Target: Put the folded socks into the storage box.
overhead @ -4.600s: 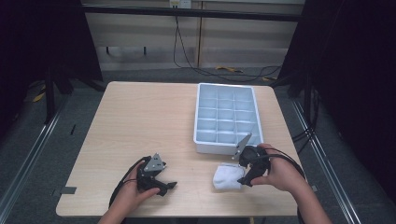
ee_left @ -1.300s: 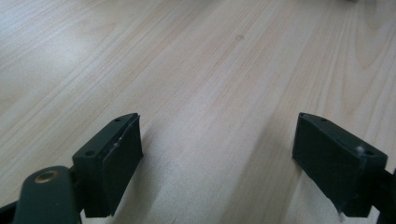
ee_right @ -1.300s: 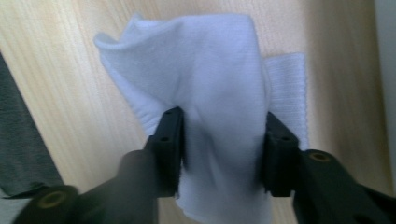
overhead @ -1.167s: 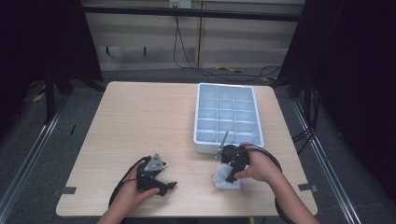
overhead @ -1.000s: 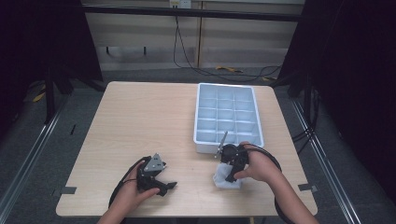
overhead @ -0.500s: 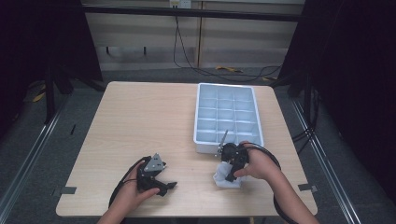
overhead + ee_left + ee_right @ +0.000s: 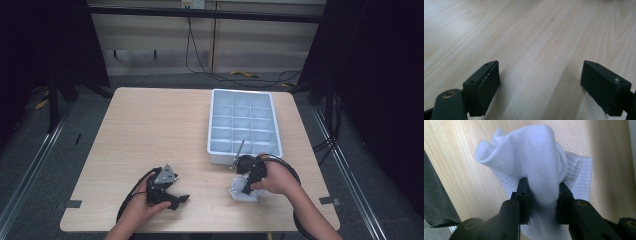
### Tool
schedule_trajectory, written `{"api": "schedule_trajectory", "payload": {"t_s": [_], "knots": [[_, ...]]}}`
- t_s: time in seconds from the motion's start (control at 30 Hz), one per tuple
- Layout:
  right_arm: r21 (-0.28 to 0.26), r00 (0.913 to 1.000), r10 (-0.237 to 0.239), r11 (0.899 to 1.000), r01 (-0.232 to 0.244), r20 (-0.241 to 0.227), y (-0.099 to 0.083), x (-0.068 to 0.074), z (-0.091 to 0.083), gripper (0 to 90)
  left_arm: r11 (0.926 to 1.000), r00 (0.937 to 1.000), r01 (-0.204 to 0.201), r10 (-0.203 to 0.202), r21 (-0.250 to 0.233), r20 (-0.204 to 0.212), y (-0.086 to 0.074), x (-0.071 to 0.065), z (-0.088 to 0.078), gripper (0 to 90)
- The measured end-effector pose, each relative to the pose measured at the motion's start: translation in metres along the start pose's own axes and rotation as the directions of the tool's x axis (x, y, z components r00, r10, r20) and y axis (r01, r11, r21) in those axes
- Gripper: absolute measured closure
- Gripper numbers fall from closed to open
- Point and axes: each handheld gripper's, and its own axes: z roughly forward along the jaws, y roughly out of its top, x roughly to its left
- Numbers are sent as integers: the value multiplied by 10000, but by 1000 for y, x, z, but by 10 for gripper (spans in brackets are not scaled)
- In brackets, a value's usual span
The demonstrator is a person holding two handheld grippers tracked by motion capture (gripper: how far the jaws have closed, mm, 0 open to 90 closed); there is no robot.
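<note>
A light wood-grain tabletop (image 7: 150,130) with rounded corners carries everything. A pale blue compartment tray (image 7: 244,125) sits on its far right part, long side running away from the person. Just in front of the tray's near edge, a crumpled white sock (image 7: 244,192) lies on the wood. Well to the left of the tray, near the front edge, the left gripper (image 7: 167,192) rests on the tabletop.

Light wooden table (image 7: 150,130), grey floor (image 7: 30,150), dark surroundings
</note>
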Motion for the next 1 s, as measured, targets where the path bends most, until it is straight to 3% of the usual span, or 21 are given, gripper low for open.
{"api": "schedule_trajectory", "payload": {"t_s": [0.37, 0.77, 1.0], "knots": [[-280, 9996, -64, 9996, 56, -273, -2, 2, -14, 719, 10000, 10000, 14, -14, -31, 31, 0, 0, 0, 155], [-489, 9997, -189, 9986, 181, -157, 8, 3, -50, 718, 10000, 10000, -21, 21, -45, 15, 0, 0, 0, 148], [-704, 9993, -376, 9968, 377, 27, 19, 4, -81, 717, 10000, 10000, -32, 33, -42, 36, 0, -1, 0, 146]]}}
